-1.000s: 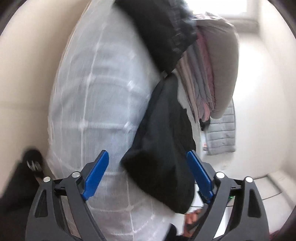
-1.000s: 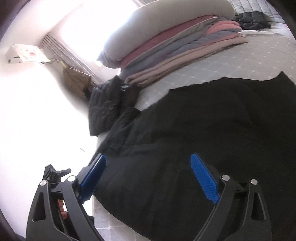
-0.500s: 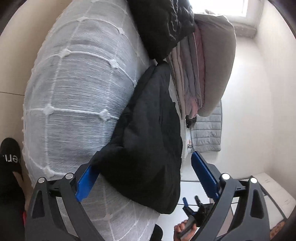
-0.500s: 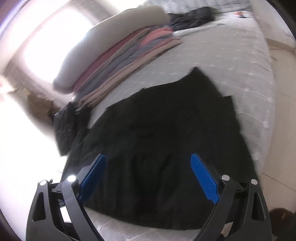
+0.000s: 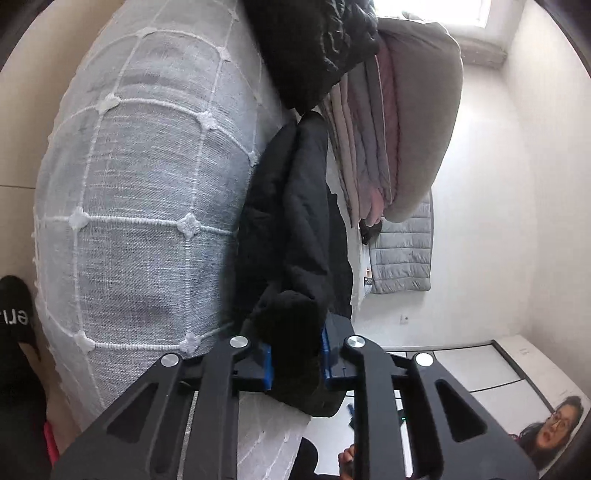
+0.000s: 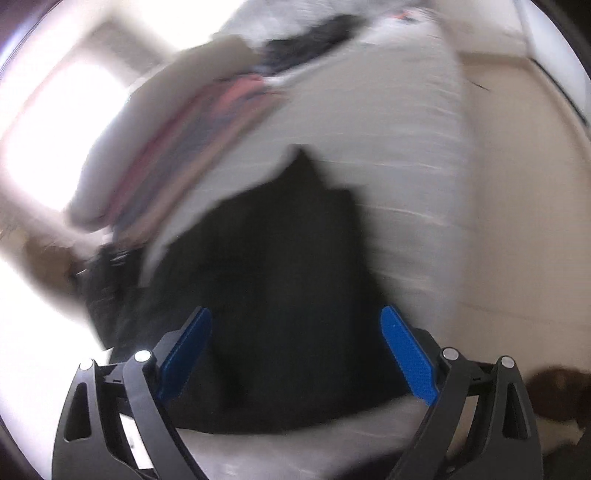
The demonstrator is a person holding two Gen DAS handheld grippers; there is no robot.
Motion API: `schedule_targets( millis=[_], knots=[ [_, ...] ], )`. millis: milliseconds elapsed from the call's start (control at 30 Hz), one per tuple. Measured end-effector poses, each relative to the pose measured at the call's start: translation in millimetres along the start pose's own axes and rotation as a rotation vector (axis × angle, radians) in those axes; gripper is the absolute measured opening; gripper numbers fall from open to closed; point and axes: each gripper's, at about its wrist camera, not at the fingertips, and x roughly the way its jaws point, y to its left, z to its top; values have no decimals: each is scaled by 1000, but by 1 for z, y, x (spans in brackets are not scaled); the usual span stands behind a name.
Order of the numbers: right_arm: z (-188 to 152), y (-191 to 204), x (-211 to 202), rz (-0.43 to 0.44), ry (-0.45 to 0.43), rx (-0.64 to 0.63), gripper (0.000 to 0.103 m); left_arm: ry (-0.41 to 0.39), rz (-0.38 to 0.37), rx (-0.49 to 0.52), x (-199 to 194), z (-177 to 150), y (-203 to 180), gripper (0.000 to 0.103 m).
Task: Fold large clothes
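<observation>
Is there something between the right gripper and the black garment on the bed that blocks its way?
Nothing visible does. The right gripper is open, and beyond its fingers only the black garment lies on the quilted bed cover. The folded stack sits further back, to the side. The right wrist view is blurred, so small things could escape notice.

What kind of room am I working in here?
Most likely a bedroom: a bed with a pale grey quilted bedspread, a stack of folded pink and grey duvets beside a window, and the black padded garment lying on the bed.
</observation>
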Motion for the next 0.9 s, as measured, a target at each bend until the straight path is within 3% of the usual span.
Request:
schedule_targets(
  millis=[67, 167, 300, 400, 467, 500, 533, 567, 633, 667, 700, 733, 800, 833, 867, 900],
  knots=[
    [-1, -32, 9, 12, 55, 82, 90, -3, -1, 9, -1, 1, -1, 16],
    [-8, -67, 25, 120, 137, 194, 90, -4, 3, 4, 3, 3, 0, 16],
    [-20, -73, 44, 348, 201, 278, 90, -4, 6, 0, 0, -1, 1, 16],
    [-23, -63, 62, 414, 249, 263, 90, -5, -18, 5, -4, -3, -4, 16],
    [-23, -58, 68, 375, 243, 230, 86, -6, -30, 44, -4, -4, -19, 16],
    [-23, -58, 68, 329, 231, 222, 77, -6, -31, 63, -4, -4, -25, 15],
    [-23, -59, 67, 289, 218, 213, 60, -3, -32, 90, -4, -5, -36, 15],
    [-22, -57, 63, 253, 194, 194, 60, 0, -32, 108, -3, -5, -44, 15],
    [-19, -41, 38, 44, 52, 74, 61, 1, -23, 129, -1, -5, -54, 15],
    [-19, -20, 19, -101, -76, -14, 65, 2, -20, 136, 0, -5, -58, 15],
    [-21, -4, 5, -144, -161, -66, 65, 2, -18, 138, 0, -5, -59, 15],
    [-23, 20, -13, -97, -261, -128, 66, 3, -20, 140, -2, -4, -61, 15],
    [-27, 63, -23, 7, -323, -206, 78, 4, -27, 150, -2, -7, -67, 15],
    [-30, 90, -15, 112, -277, -260, 80, 5, -37, 154, -2, -8, -71, 15],
    [-34, 120, 10, 247, -141, -300, 80, 6, -46, 160, -1, -9, -75, 15],
    [-40, 134, 27, 326, -56, -307, 80, 8, -58, 175, 0, -11, -83, 15]
  ],
)
